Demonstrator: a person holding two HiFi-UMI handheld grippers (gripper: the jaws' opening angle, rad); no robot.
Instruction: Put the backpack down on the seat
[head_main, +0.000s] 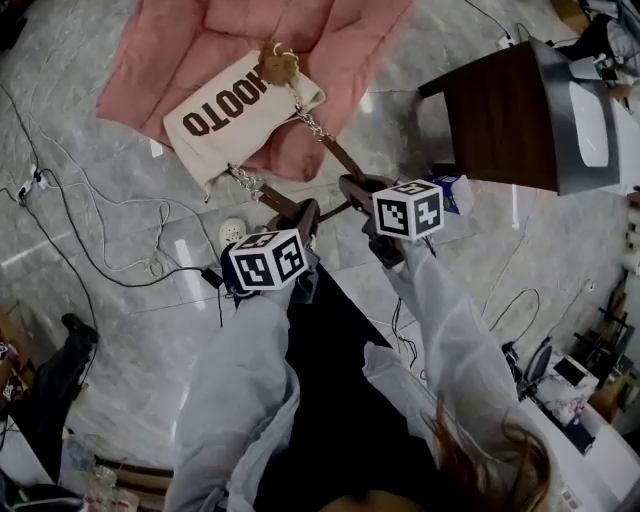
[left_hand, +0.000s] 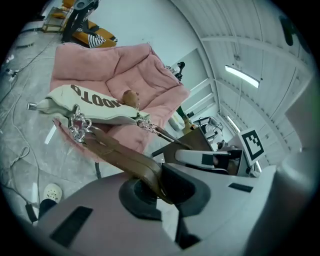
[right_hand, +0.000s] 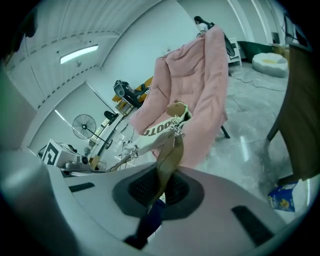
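Observation:
The backpack (head_main: 240, 115) is a cream canvas bag with brown lettering. It lies on the front edge of the pink cushioned seat (head_main: 320, 35), with a brown charm (head_main: 278, 65) at its top. Its brown leather strap (head_main: 338, 155) runs on chains from the bag to both grippers. My left gripper (head_main: 305, 215) is shut on one end of the strap (left_hand: 120, 155). Beside it, my right gripper (head_main: 355, 190) is shut on the other end (right_hand: 170, 160). The bag (left_hand: 95, 102) rests on the pink seat (left_hand: 125, 75) in the left gripper view, and the right gripper view shows the bag (right_hand: 157, 131) too.
A dark wooden table (head_main: 500, 115) stands close on the right, with a blue packet (head_main: 455, 190) on the floor by its leg. Cables (head_main: 100, 250) trail over the grey floor at left. A white slipper (head_main: 232, 232) lies under the seat's front edge.

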